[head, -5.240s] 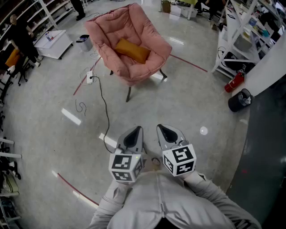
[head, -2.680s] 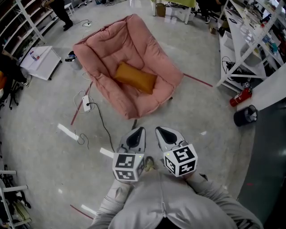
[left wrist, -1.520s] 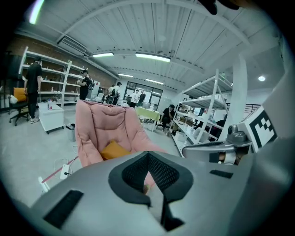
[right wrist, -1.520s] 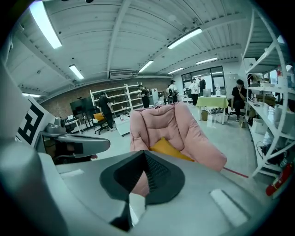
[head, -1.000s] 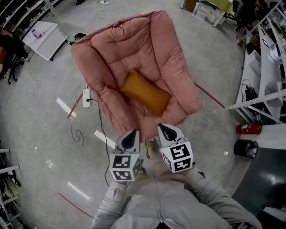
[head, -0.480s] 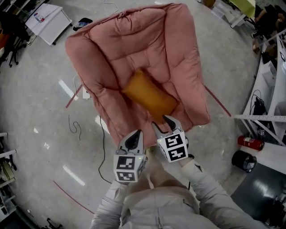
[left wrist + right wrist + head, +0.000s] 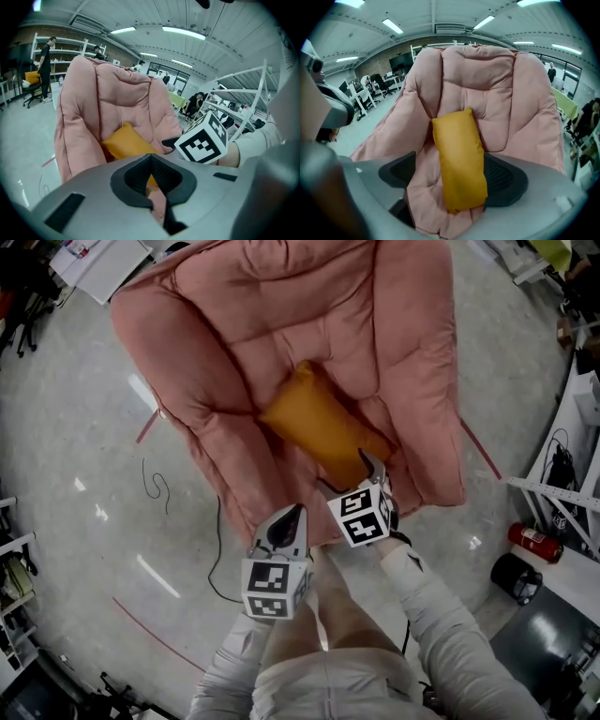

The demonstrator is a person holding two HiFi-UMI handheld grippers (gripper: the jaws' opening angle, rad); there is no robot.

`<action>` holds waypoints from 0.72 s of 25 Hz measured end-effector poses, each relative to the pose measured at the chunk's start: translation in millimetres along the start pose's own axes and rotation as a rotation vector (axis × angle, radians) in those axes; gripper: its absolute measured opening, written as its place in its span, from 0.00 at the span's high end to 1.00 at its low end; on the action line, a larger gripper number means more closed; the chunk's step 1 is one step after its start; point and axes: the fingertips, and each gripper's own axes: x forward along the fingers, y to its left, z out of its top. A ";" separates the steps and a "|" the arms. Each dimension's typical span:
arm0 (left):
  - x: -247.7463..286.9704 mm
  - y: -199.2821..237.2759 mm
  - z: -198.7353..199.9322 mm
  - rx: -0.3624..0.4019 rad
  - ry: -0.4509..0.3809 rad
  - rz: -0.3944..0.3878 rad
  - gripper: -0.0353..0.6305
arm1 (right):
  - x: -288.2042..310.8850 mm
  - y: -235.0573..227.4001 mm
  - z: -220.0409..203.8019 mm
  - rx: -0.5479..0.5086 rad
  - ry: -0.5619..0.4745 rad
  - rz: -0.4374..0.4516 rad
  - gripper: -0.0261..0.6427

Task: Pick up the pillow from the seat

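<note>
Lowered since a second ago, the right gripper (image 7: 347, 476), jaws just opened wide, straddles the pillow (image 7: 323, 423) at its near end without gripping it, while the left gripper (image 7: 289, 519) stays closed and empty; clamping here may pinch padding at the front edge of the seat (image 7: 216, 418) too.

1. Head view: the armchair (image 7: 234, 324) back is cut off by the top edge.
2. The pillow (image 7: 323, 423) end nearest the right gripper (image 7: 349, 474) is covered by its marker cube (image 7: 361, 515).
3. Left gripper view: the left gripper (image 7: 152, 180) body hides the pillow's near part, and the right gripper's jaws are mostly behind its cube.
4. People (image 7: 47, 65) beyond the chair are too small to tell.
</note>
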 end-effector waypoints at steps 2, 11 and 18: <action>10.8 2.4 -4.2 -0.002 0.014 -0.002 0.94 | 18.5 -6.5 -5.7 -0.029 0.029 0.004 0.30; 46.7 17.4 -19.0 -0.037 0.045 -0.004 0.94 | 89.0 -31.7 -22.5 -0.108 0.126 0.000 0.10; 58.8 21.9 -29.0 -0.059 0.062 0.001 0.94 | 124.9 -41.5 -31.7 -0.141 0.177 0.002 0.10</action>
